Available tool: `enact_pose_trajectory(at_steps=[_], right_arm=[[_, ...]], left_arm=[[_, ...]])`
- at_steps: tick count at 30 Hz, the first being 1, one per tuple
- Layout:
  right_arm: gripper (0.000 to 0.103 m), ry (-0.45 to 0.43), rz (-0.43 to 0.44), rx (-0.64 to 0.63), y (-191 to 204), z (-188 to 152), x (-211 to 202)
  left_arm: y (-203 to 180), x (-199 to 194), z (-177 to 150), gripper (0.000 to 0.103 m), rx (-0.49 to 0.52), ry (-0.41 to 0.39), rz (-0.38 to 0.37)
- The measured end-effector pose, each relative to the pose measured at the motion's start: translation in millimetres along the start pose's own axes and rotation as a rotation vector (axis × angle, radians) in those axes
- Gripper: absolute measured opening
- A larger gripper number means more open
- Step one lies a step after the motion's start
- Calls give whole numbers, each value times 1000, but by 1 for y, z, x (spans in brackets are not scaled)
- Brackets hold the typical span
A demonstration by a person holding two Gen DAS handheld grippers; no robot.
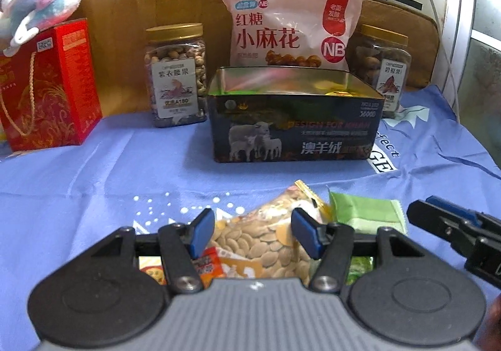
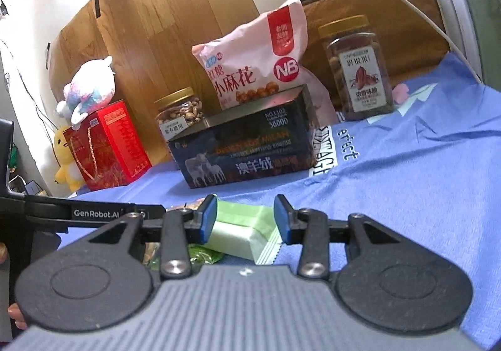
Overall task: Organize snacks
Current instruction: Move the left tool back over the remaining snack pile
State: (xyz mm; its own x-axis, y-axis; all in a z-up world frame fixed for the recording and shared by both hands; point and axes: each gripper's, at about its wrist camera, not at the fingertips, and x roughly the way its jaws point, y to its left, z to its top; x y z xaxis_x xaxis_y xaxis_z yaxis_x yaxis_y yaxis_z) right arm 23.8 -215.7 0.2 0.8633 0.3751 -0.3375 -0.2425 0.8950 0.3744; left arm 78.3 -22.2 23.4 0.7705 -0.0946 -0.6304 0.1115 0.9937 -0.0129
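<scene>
A clear packet of pale seeds (image 1: 266,241) lies on the blue cloth (image 1: 94,169) in a small heap of snacks, with a green packet (image 2: 241,232) just to its right. The left gripper (image 1: 255,233) has its jaws apart on either side of the seed packet; whether the pads touch it I cannot tell. The right gripper (image 2: 245,219) straddles the green packet, jaws apart. Farther back stands an open dark tin (image 1: 294,128), with a pink bag (image 1: 288,28) behind it and nut jars on both sides.
</scene>
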Motion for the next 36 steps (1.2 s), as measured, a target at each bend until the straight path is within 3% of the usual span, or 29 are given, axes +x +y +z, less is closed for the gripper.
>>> enact_pose_trajectory(at_steps=[16, 21, 30, 36], right_arm=[[45, 4, -1, 18, -1, 0, 1], [45, 2, -8, 13, 0, 0, 0], [45, 26, 2, 2, -1, 2, 4], [45, 38, 3, -20, 1, 2, 5]], left_arm=[[18, -8, -13, 55, -17, -26, 50], [42, -18, -21, 55, -48, -57, 61], [98, -34, -46, 56, -106, -115, 146], [121, -34, -54, 56, -194, -105, 96]])
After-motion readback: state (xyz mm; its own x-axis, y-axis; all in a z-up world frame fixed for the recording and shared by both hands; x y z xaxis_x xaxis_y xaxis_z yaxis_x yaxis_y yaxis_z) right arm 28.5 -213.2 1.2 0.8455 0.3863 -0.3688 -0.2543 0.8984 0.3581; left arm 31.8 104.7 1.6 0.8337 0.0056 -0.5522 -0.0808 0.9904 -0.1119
